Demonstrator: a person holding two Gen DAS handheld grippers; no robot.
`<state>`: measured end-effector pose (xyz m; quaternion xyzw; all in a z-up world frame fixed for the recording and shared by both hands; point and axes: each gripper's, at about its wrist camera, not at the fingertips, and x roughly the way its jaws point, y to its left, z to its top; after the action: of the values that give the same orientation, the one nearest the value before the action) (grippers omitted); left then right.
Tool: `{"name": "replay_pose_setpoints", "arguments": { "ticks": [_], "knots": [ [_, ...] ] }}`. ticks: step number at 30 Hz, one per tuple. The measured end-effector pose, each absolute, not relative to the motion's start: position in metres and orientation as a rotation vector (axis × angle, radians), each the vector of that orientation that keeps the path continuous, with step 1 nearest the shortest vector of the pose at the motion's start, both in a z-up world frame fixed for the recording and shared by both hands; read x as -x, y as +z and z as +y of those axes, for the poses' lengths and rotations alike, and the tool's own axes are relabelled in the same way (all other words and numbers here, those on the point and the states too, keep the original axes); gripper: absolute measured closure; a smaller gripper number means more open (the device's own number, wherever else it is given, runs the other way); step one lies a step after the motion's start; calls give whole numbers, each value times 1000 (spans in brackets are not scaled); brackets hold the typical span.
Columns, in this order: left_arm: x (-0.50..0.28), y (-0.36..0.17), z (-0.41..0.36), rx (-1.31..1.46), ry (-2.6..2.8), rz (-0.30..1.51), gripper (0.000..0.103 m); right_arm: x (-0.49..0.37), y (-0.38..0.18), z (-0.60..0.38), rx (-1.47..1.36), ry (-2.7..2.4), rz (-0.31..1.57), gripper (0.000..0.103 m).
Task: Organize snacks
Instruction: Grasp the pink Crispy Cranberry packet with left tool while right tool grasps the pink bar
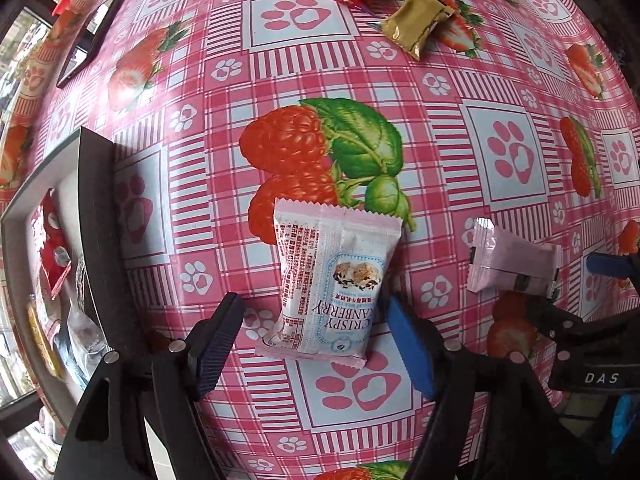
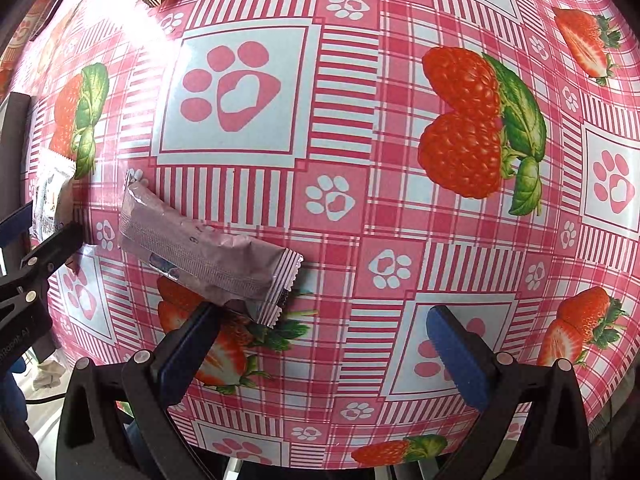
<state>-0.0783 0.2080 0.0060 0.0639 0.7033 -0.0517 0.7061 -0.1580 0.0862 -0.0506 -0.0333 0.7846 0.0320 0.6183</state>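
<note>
Between the spread left claw (image 1: pixel 316 338), cranberry packet (image 1: pixel 334 280) lies lengthwise, serrated end pointing away

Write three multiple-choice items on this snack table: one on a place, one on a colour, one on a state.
1. Where does the cranberry packet lie?
A. between the left gripper's jaws
B. in the box
C. on the gold packet

2. What colour is the tablecloth check?
A. blue
B. pink
C. green

3. How does the right gripper stand?
A. shut on the packet
B. open, beside the pink bar
C. shut, empty

A: the jaws flank the packet.
B: pink plaid throughout.
B: wide gap, the bar is left of it.
</note>
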Motion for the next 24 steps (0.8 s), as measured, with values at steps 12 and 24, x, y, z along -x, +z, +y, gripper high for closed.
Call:
{"name": "replay_pose_setpoints", "arguments": {
  "ticks": [12,24],
  "knots": [
    [65,9,195,-138,-122,1563,22,148,-45,141,338,293,1738,0],
    [61,7,191,-136,-134,1567,34,125,-37,181,413,359,1706,39]
  ]
}}
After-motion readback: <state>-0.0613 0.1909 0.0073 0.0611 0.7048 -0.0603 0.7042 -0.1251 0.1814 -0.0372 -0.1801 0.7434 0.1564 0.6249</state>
